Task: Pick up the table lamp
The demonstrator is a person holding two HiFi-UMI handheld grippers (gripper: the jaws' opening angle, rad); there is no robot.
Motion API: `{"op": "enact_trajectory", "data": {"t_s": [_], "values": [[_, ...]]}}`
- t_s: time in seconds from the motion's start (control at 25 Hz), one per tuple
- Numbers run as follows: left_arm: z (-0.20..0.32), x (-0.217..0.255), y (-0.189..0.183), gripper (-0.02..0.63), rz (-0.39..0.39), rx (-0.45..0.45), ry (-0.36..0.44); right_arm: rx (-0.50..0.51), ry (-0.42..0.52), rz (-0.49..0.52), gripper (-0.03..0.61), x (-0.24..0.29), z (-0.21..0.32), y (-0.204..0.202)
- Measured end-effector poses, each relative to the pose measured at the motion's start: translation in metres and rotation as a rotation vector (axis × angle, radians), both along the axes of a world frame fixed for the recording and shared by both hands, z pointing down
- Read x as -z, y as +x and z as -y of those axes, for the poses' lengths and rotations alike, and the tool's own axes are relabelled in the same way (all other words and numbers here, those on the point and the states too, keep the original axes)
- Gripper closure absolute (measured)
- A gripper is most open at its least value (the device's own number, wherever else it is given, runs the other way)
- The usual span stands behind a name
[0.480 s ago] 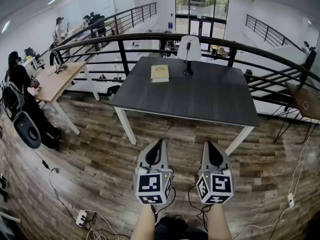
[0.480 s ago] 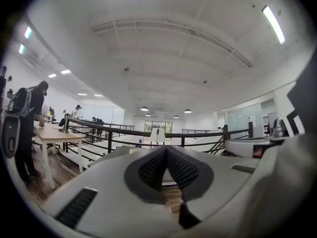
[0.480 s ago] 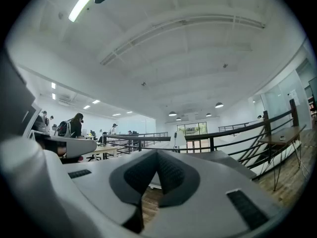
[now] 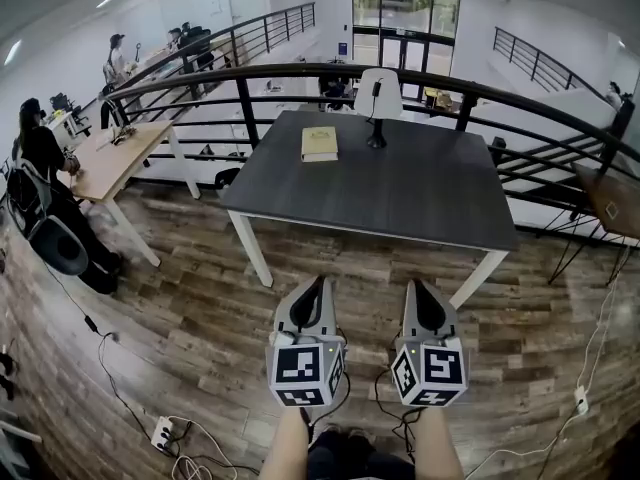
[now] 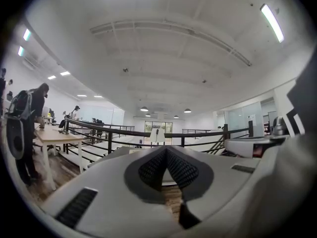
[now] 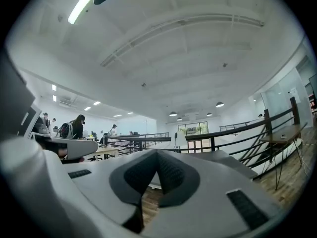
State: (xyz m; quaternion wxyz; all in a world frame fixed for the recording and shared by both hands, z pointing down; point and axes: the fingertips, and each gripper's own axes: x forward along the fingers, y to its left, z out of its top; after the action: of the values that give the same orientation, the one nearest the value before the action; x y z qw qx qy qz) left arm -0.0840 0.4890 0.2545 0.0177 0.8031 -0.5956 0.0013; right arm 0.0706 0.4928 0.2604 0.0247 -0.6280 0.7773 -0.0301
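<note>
While the table lamp point(image 4: 377, 108) stands upright near the far edge of the dark table point(image 4: 400, 198), about midway along it and with a book point(image 4: 319, 145) just to its left, both grippers hang well short of the table's near edge. The left gripper point(image 4: 320, 281) and the right gripper point(image 4: 413, 287) point level toward the table, each with its jaws pressed together on nothing. The lamp looks light but top-heavy — a broad pale shade on a thin dark stem over a small round base — so a nudge high up would probably tip it. The shade seems thin and easily dented. The stem looks stiff and narrow enough for the jaws, though likely smooth. The better hold is probably low on the stem, just above the base.
</note>
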Motion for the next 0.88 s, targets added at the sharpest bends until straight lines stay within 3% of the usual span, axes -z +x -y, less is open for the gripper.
{"op": "enact_trajectory", "data": {"t_s": [0.88], "values": [[0.019, -0.007, 0.042, 0.588, 0.002, 0.026, -0.004, 0.043, -0.028, 0.011, 0.566, -0.015, 0.023, 0.032]]}}
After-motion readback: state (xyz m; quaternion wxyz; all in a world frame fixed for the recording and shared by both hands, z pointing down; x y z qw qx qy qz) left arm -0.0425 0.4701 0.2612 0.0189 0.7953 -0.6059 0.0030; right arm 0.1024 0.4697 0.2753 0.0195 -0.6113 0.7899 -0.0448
